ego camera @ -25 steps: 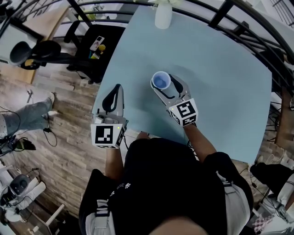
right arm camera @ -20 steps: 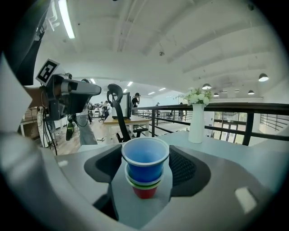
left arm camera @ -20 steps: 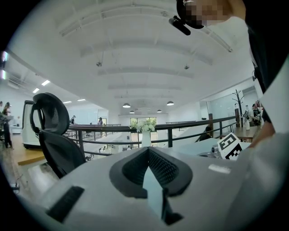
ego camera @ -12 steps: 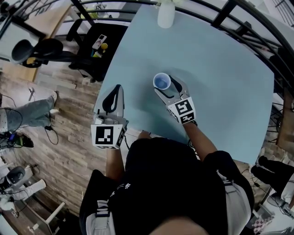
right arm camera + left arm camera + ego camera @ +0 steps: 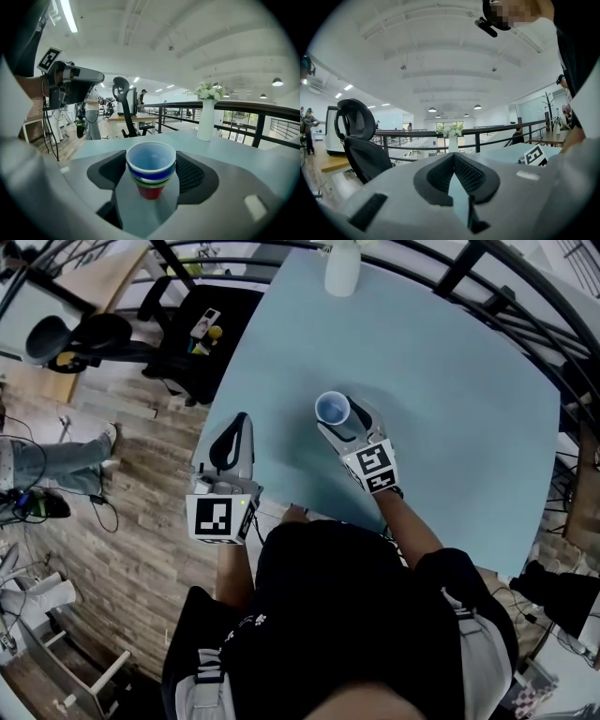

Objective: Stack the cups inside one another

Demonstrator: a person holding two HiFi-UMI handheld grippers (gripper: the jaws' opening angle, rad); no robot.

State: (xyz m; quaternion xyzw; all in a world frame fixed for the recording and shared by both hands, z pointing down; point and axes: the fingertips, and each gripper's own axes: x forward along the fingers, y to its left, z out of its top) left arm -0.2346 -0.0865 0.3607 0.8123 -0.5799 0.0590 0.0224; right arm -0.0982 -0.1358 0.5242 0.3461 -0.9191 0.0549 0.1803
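A nested stack of cups (image 5: 151, 169), blue on top, then green, then red at the bottom, stands upright between my right gripper's (image 5: 151, 182) jaws, which close against its sides. In the head view the stack (image 5: 331, 409) shows its blue mouth over the pale blue table (image 5: 450, 409), with the right gripper (image 5: 341, 414) round it near the table's middle. My left gripper (image 5: 240, 420) hovers at the table's left edge, shut and holding nothing. In the left gripper view its pads (image 5: 452, 157) meet at the tip.
A white vase (image 5: 342, 268) with flowers stands at the table's far edge. Black railings curve round the back and right. Left of the table are a black office chair (image 5: 84, 338), a dark seat with small items (image 5: 202, 329), and a person's legs (image 5: 42, 460).
My right gripper has sunk a little toward the table with the cup stack in it. The left gripper has stayed where it was.
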